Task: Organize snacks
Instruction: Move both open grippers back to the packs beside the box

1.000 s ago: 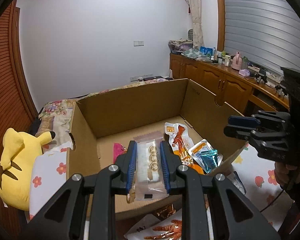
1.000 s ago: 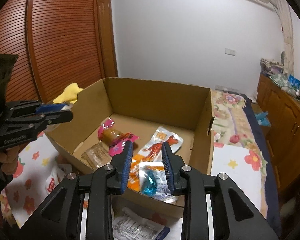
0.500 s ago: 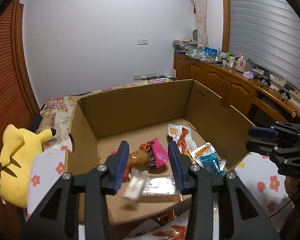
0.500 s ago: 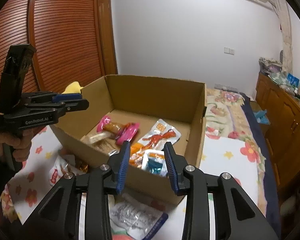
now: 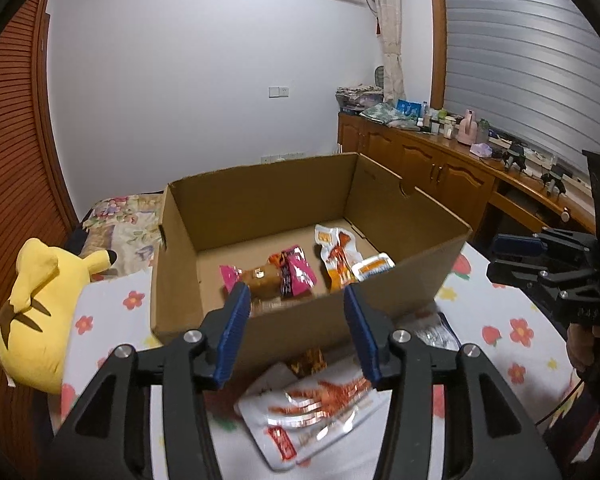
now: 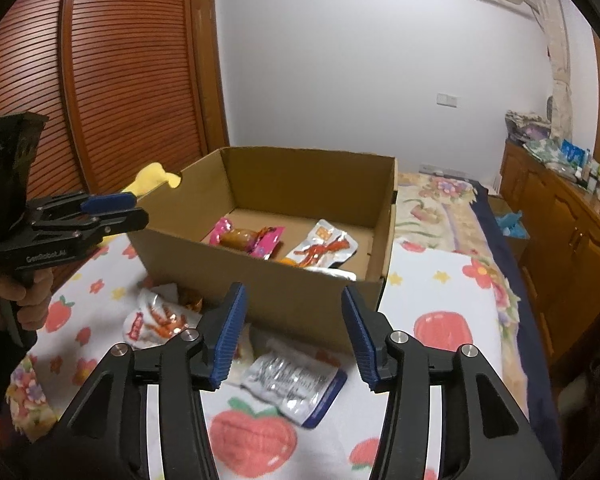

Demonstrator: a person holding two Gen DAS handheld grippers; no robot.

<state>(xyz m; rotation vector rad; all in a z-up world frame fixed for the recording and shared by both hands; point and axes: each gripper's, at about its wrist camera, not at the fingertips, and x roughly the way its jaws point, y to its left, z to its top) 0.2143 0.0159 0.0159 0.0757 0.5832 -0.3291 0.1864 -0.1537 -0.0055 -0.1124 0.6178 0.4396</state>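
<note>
Left wrist view: left gripper (image 5: pixel 296 332) spread wide, empty, above chicken-feet pack (image 5: pixel 316 408)
Right wrist view: right gripper (image 6: pixel 292 336) spread wide, empty, over silver pouch (image 6: pixel 296 384)
Cardboard box (image 6: pixel 300 292): several snacks inside

The cardboard box (image 5: pixel 260 312) is matt brown paperboard with raw cut edges. The snack packets (image 5: pixel 336 256) inside it are glossy foil and plastic film, as are the packet with red print (image 5: pixel 312 408) and the silvery packet (image 6: pixel 296 384) on the printed cloth sheet (image 6: pixel 440 304). The left gripper (image 5: pixel 296 340) and right gripper (image 6: pixel 292 336) are matt black plastic with ribbed blue pads (image 5: pixel 232 336) and shiny metal screws. The yellow toy (image 5: pixel 40 304) is plush. The slatted door (image 6: pixel 120 80) is varnished wood
</note>
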